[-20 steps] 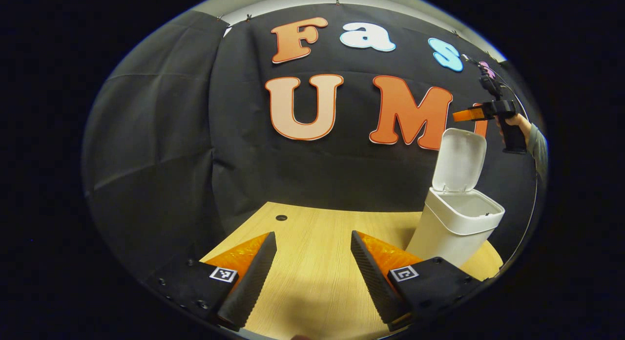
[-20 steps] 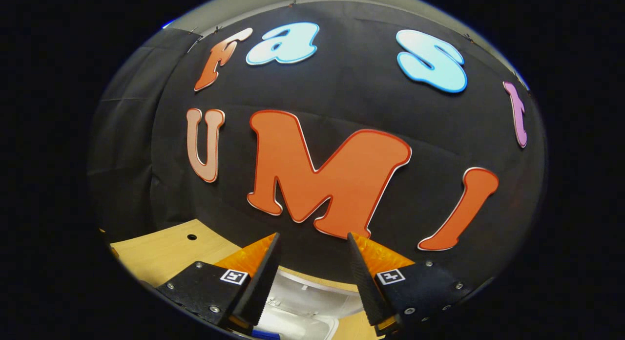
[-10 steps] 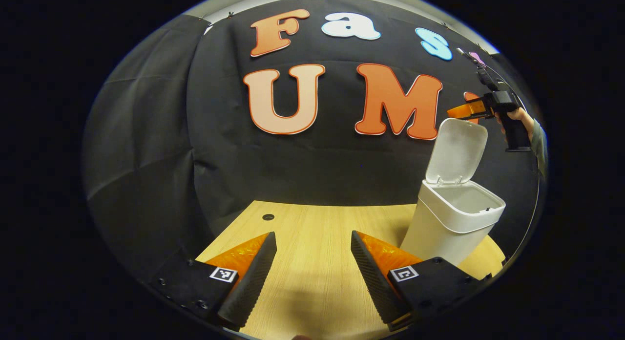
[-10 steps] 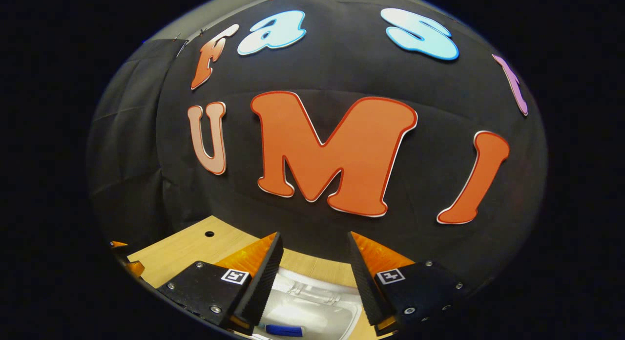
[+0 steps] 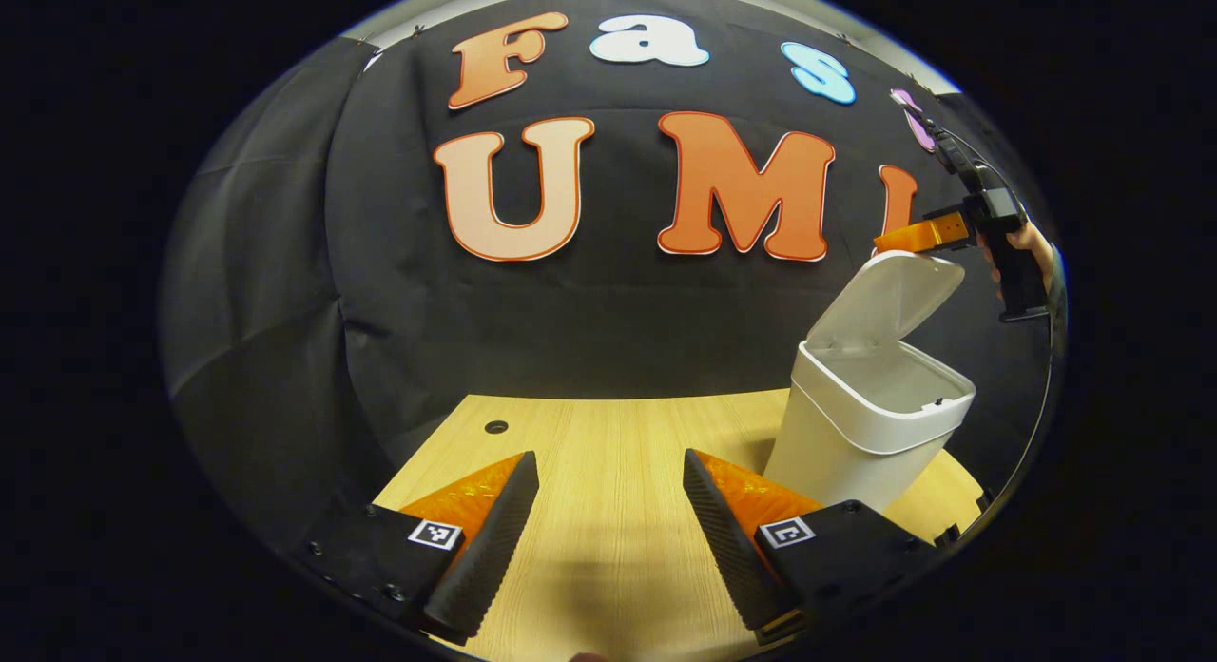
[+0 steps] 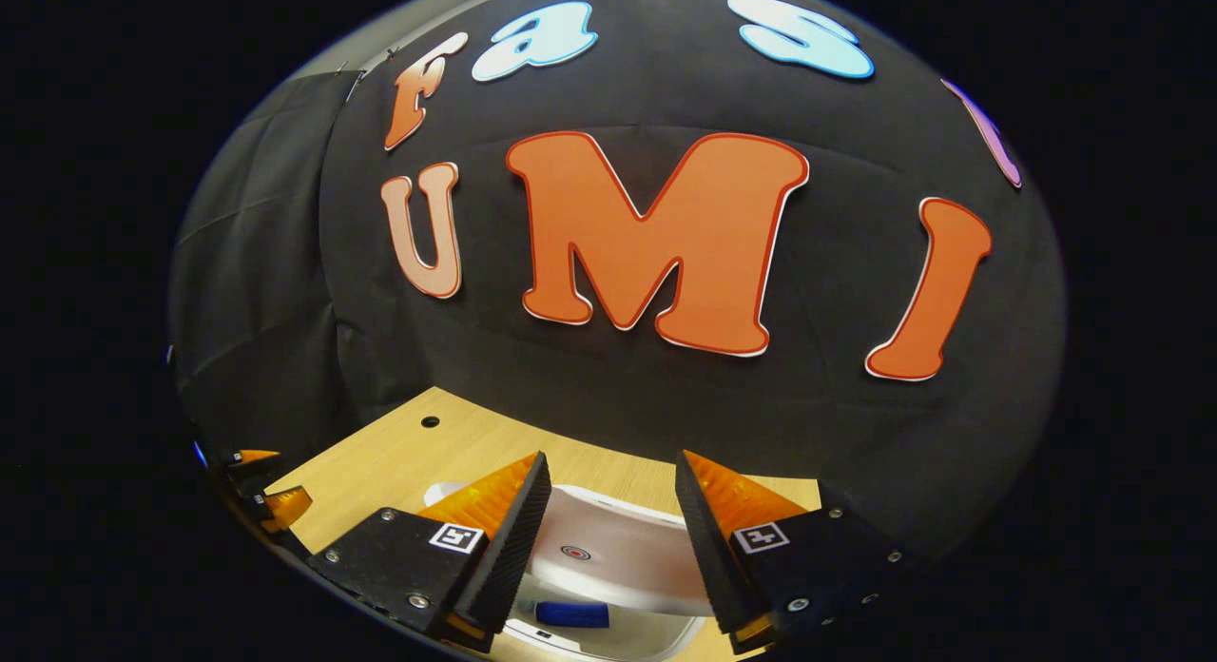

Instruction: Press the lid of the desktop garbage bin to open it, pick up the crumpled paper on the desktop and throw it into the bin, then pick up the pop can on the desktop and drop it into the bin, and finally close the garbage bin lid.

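Down comes the lid [image 5: 889,296]! 1 second ago it stood nearly upright behind the garbage bin [image 5: 870,424]; now it leans well forward over the mouth, about halfway shut, with the right gripper [image 5: 917,236] pressing at its top edge from behind.

Starting at the left: the left gripper [image 5: 608,519] hangs low over the table [image 5: 608,434], jaws released and wide apart with nothing between them. It looks like it's sitting this one out. Bare wood stretches ahead of it, with a small round hole [image 5: 495,426] near the far left corner.

Moving right, the white bin stands near the table's right edge, its body tilted in this fisheye look, its rim not yet covered. At its far right a hand [image 5: 1032,253] grips the right gripper's handle.

From the right gripper view, the jaws are also parted, clamping nothing, and the lid's top face sits just below them, a small red mark [image 6: 574,552] on it. Under the lid's near edge a blue thing [image 6: 570,613] lies inside the bin; I can't tell what it is.

No crumpled paper or pop can shows on the table, so my read is both are binned and this is the closing step. A further push down should latch it.
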{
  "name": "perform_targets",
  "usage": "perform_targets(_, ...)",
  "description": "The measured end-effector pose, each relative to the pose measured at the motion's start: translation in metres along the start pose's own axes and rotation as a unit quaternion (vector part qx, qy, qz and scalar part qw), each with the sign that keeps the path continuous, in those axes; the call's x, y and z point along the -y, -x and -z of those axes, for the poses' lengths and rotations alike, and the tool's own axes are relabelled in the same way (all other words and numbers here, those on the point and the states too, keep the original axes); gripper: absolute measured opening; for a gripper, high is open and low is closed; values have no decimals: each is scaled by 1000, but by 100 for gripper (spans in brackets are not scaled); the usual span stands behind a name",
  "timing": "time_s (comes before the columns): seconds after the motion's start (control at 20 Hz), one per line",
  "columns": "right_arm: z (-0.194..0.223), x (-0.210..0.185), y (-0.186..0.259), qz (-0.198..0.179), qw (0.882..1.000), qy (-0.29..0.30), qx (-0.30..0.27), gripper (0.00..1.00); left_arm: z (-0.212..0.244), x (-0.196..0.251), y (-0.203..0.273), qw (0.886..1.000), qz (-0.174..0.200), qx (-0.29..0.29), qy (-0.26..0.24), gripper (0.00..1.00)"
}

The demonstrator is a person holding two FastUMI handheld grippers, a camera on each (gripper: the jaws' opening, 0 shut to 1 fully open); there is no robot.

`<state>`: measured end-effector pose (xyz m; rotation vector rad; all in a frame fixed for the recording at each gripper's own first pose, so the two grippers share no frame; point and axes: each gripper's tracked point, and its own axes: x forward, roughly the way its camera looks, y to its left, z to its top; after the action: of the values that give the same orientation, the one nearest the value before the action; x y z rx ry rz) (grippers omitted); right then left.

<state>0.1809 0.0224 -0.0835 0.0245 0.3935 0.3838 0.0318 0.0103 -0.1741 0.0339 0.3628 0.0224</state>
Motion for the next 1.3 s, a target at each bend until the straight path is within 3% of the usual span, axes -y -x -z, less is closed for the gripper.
perform_targets(1.05,73,-17,11,11,1000,-16,4,80,9,34,-45,998,56,-8,-8,96)
perform_targets(1.3,93,-20,8,10,998,-60,-5,80,13,36,-54,998,60,-15,-15,98)
